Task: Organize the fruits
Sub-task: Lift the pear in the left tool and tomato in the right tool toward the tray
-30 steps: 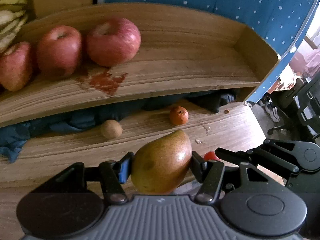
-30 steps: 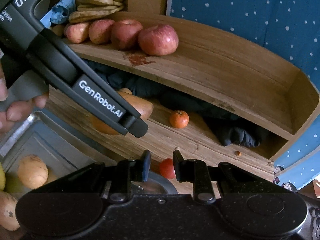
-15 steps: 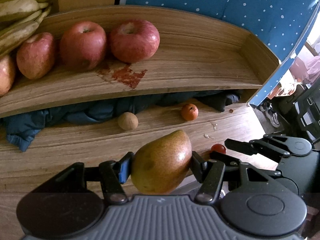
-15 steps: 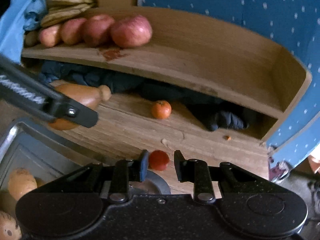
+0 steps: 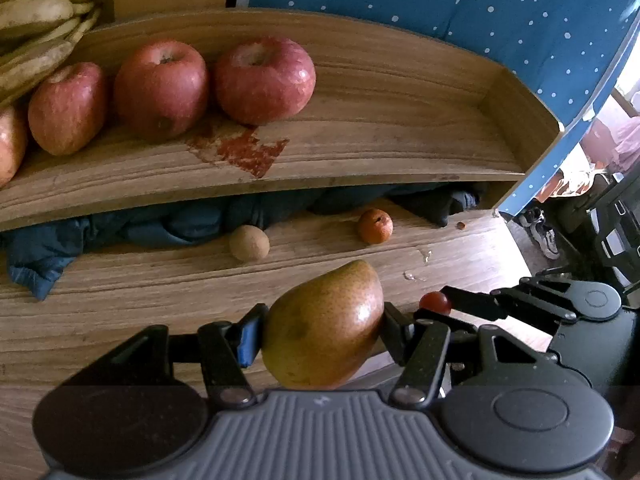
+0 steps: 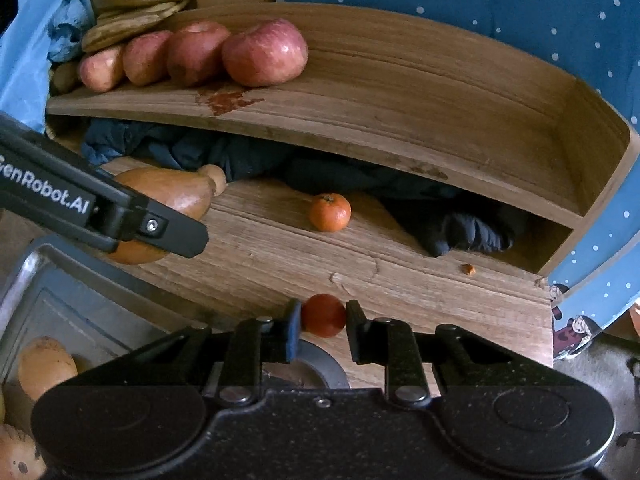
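Observation:
My left gripper (image 5: 322, 326) is shut on a brown-green pear (image 5: 324, 326), held above the lower wooden board; the pear also shows in the right wrist view (image 6: 164, 200). My right gripper (image 6: 322, 320) is shut on a small red cherry tomato (image 6: 323, 315), also visible in the left wrist view (image 5: 435, 302). Red apples (image 5: 262, 78) and bananas (image 5: 40, 32) lie on the upper wooden shelf (image 5: 380, 148). A small orange (image 6: 330, 212) and a round tan fruit (image 5: 249, 243) lie on the lower board (image 6: 280, 256).
Dark blue cloth (image 5: 120, 232) is stuffed under the shelf. A metal tray (image 6: 52, 304) with tan fruits (image 6: 46, 366) sits at lower left. A red stain (image 5: 244, 150) marks the shelf. Blue dotted fabric (image 6: 480, 8) hangs behind. The shelf's right half is bare.
The view from both grippers has shifted so the shelf sits more to the right and closer. The pear stays held; the tomato now sits between the right fingers.

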`<state>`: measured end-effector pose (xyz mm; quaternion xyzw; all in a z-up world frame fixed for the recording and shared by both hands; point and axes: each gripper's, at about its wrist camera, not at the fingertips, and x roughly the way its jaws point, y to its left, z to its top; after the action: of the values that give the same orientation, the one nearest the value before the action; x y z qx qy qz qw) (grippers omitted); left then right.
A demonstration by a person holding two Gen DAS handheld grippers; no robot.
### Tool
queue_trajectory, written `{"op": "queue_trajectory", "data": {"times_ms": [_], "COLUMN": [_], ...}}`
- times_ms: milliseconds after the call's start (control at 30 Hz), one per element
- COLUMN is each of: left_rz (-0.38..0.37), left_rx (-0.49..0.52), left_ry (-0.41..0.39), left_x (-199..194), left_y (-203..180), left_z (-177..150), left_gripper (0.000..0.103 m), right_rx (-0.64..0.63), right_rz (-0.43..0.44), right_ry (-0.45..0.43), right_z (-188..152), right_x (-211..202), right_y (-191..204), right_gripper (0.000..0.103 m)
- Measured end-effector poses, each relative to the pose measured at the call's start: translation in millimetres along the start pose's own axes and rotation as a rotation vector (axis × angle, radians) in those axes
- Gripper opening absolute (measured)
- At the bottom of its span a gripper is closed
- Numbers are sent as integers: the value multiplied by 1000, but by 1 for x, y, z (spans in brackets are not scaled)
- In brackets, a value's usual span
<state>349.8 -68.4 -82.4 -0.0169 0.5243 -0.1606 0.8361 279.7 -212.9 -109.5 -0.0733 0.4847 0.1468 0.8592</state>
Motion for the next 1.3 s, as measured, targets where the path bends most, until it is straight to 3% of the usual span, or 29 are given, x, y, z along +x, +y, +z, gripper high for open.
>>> {"op": "queue_trajectory", "data": {"times_ms": [567,967,1300], "left_rz": [-49,-58,-54], "left_rx": [16,9,2], "left_ry": [-14,-12,31], "left_x": [-30,-63,-75], "left_y": [18,48,72], "left_z": [-14,-53,-93], "left_gripper": [64,64,64], "right_rx": [-32,-67,-65], "right_rz": [-10,23,49], "right_ry": [-64,-55,3], "right_z": [-15,-39,-63], "right_x": [-60,-78,-77], "right_y": [47,112,151], "right_gripper": [25,25,25]}}
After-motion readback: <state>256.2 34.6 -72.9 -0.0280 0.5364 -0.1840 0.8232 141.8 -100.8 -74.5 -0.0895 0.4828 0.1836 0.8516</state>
